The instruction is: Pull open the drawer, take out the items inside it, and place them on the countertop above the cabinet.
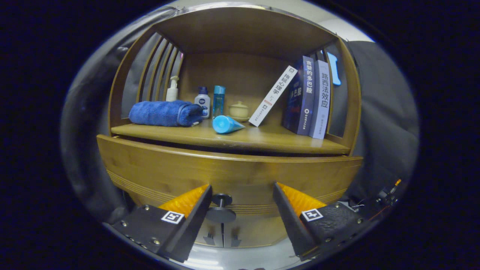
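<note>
Between the spread fingers of the gripper [242,195], released and holding nothing, sits the dark round knob [221,208] of the wooden drawer [168,168], nearer the left finger. Above it, on the countertop [262,140], lie a rolled blue towel [163,113], a blue tube [226,124], bottles and leaning books [309,99].

The drawer [228,170] front is smooth varnished wood with a soft sheen, as is the shelf [262,140] above it. Its knob [221,208] looks like dark matt metal. A towel [165,113] is fluffy cloth; the tube [227,124] is glossy plastic; the books [309,97] have satin paper covers.
</note>
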A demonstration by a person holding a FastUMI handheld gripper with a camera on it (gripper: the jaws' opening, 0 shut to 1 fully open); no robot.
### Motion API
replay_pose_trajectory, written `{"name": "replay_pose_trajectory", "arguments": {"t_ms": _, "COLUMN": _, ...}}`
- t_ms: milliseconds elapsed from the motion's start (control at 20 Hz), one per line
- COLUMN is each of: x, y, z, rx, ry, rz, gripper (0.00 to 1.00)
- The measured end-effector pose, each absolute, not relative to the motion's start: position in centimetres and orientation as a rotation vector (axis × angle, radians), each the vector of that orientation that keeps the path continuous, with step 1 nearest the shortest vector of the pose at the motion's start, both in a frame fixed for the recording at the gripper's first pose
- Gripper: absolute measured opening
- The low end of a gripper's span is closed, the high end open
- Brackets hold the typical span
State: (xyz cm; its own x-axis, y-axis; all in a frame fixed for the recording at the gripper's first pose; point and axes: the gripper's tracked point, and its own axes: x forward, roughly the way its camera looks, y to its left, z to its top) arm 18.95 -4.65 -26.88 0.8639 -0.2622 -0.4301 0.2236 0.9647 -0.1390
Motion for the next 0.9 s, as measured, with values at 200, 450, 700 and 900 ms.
{"name": "replay_pose_trajectory", "arguments": {"t_ms": 200, "x": 20.1, "y": -4.8, "z": -27.1, "rx": -0.109, "ry": 0.464, "rz": -0.263, "gripper": 0.98}}
{"name": "replay_pose_trajectory", "arguments": {"t_ms": 450, "x": 21.5, "y": -4.9, "z": -27.5, "rx": -0.108, "ry": 0.472, "rz": -0.272, "gripper": 0.98}}
{"name": "replay_pose_trajectory", "arguments": {"t_ms": 700, "x": 21.4, "y": -4.8, "z": -27.3, "rx": -0.115, "ry": 0.469, "rz": -0.263, "gripper": 0.97}}
{"name": "replay_pose_trajectory", "arguments": {"t_ms": 900, "x": 21.4, "y": -4.8, "z": -27.3, "rx": -0.117, "ry": 0.464, "rz": -0.257, "gripper": 0.97}}
